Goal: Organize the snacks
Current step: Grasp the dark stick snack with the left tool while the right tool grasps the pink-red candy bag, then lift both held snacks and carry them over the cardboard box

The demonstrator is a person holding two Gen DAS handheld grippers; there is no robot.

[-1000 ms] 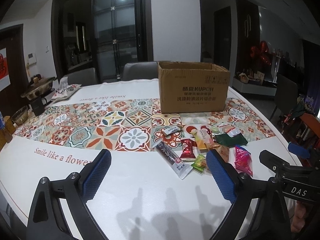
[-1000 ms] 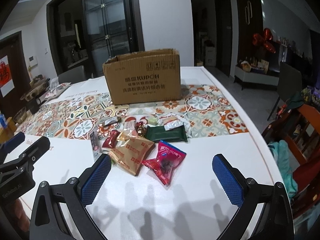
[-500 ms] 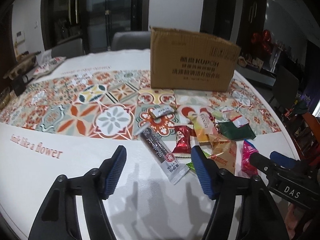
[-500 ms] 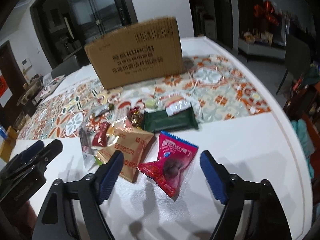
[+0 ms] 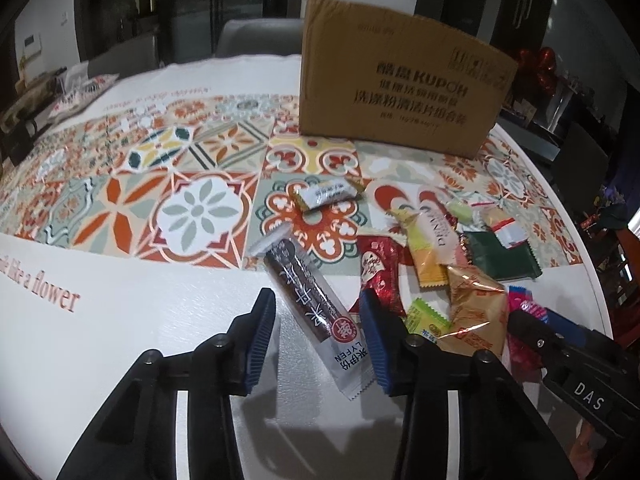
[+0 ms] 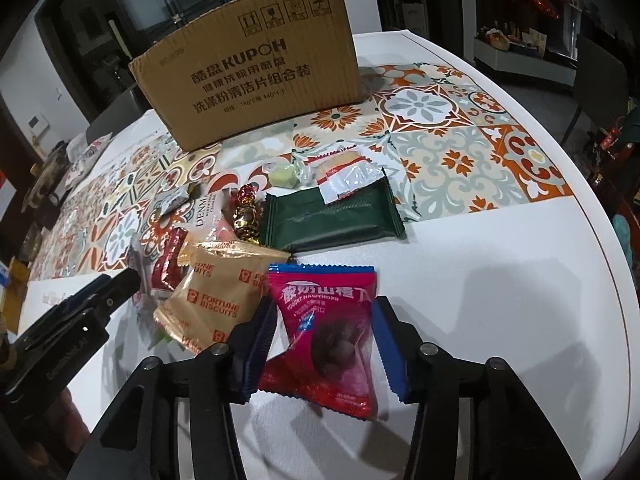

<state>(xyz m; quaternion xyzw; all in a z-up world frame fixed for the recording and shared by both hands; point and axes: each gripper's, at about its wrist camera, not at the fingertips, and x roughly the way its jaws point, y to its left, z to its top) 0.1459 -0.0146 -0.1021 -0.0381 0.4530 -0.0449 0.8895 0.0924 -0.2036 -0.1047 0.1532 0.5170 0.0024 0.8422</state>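
A pile of wrapped snacks lies on the table in front of a brown cardboard box (image 5: 404, 76), also in the right wrist view (image 6: 256, 68). My left gripper (image 5: 318, 340) is open with its jaws on either side of a long dark snack bar (image 5: 316, 304). My right gripper (image 6: 322, 340) is open around a pink yogurt hawthorn packet (image 6: 328, 332). Beside it lie a tan fortune biscuits packet (image 6: 216, 300) and a dark green packet (image 6: 332, 216). A red packet (image 5: 380, 268) and a yellow packet (image 5: 430, 248) lie right of the bar.
The table has a white top (image 6: 500, 300) with a patterned tile runner (image 5: 180, 184). Its rounded edge (image 6: 616, 280) runs close on the right. Grey chairs (image 5: 256, 36) stand behind the table. Small items (image 5: 76, 88) sit at the far left.
Both grippers have moved forward and down to the snacks and narrowed their jaws. The left now straddles the dark bar, the right straddles the pink packet.
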